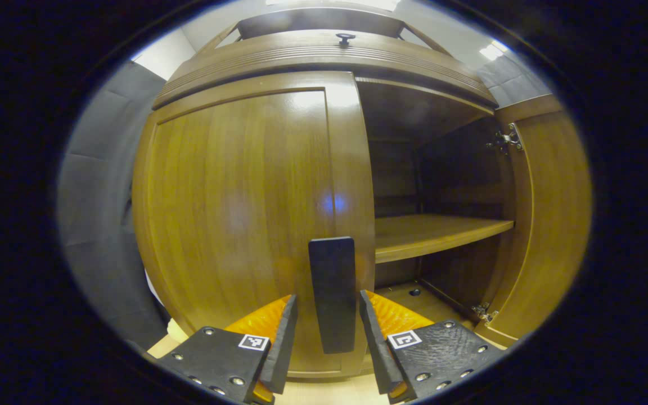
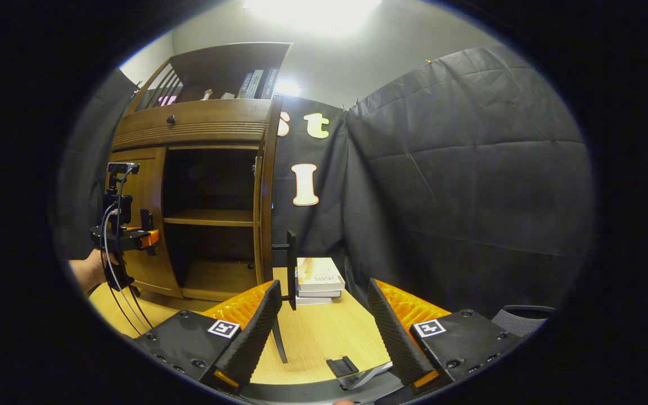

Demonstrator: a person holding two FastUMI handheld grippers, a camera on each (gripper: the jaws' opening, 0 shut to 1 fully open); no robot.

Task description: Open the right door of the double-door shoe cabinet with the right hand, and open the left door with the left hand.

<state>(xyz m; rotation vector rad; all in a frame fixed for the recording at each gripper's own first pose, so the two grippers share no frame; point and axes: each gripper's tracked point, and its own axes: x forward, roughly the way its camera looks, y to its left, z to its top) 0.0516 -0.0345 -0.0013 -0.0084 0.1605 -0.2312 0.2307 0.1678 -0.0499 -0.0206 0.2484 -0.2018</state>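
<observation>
The brown wooden shoe cabinet (image 1: 324, 53) stands close in the left gripper view. Its left door (image 1: 234, 214) looks closed. A black upright handle (image 1: 332, 292) sits at that door's right edge. My left gripper (image 1: 328, 298) is open, with a finger on each side of this handle and small gaps between. The right door (image 1: 554, 225) is swung wide, baring a shelf (image 1: 436, 233). In the right gripper view the right door (image 2: 268, 197) shows edge-on with its black handle (image 2: 290, 270). My right gripper (image 2: 324, 284) hangs open and empty, just right of that handle. A hand (image 2: 90, 270) holds the left gripper (image 2: 124, 236) at the left door.
A stack of books (image 2: 318, 281) lies on the light wooden table (image 2: 313, 337) beside the open door. Several more books stand on the cabinet's top shelf (image 2: 253, 84). A grey chair back (image 2: 521, 315) sits at the right. Black cloth walls (image 2: 470, 185) close the booth.
</observation>
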